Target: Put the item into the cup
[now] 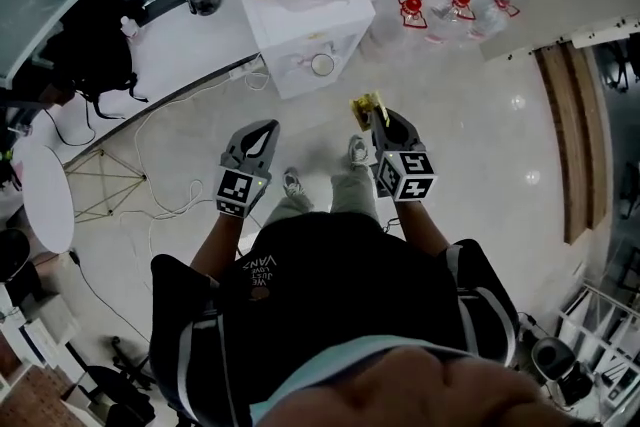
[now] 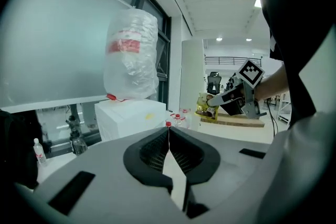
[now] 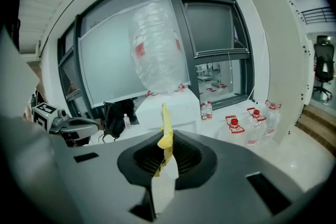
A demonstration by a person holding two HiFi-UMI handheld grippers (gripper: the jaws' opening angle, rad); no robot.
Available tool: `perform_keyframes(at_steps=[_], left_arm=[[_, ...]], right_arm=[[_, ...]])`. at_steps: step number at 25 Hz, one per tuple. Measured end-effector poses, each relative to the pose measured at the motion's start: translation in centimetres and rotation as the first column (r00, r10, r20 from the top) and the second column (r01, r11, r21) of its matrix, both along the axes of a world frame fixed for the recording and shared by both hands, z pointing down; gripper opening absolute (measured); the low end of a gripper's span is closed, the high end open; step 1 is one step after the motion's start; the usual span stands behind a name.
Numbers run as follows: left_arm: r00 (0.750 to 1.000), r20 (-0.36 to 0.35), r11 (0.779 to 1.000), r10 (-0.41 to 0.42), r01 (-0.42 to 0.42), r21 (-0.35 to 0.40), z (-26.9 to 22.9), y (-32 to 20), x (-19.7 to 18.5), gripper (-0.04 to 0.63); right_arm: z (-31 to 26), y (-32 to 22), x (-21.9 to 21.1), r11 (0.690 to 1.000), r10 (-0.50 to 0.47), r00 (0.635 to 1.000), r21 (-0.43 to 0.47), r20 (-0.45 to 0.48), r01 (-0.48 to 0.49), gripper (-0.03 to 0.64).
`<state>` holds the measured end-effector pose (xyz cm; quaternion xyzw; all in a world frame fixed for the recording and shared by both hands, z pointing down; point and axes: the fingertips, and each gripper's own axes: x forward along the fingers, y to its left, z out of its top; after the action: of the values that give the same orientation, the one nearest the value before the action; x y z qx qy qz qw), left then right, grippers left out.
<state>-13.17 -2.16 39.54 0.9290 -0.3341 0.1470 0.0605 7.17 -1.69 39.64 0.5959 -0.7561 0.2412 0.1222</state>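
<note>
left claw (image 2: 169, 135): jaws pressed together, nothing between them; hangs idle in front of the person.
right claw (image 3: 166, 153): clamped on a thin yellow packet (image 3: 166, 131) that sticks up past the tips.
item location: in the right claw, in the air over the floor, well apart from the cup (image 1: 322, 64).
cup location: on the white box (image 1: 345, 20), near its front edge.
slip risk: only the packet's lower part looks pinched; a quick swing could probably work it loose.
miss risk: the cup mouth looks small next to the packet, and a limp packet could catch the rim or land on the box.
tip risk: the cup looks light, so a claw bump could knock it off that edge.
floor risk: cables (image 1: 170, 130) lie left of the walking path.
</note>
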Motion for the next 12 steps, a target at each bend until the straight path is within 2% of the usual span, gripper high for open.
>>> perform_keyframes(at_steps=[12], left_arm=[[0.998, 0.005, 0.997, -0.061, 0.061, -0.05, 10.9, -7.5, 5.6, 0.02]], right_arm=[[9.8, -7.8, 2.9, 0.996, -0.072, 0.997, -0.046, -0.032, 0.071, 0.058]])
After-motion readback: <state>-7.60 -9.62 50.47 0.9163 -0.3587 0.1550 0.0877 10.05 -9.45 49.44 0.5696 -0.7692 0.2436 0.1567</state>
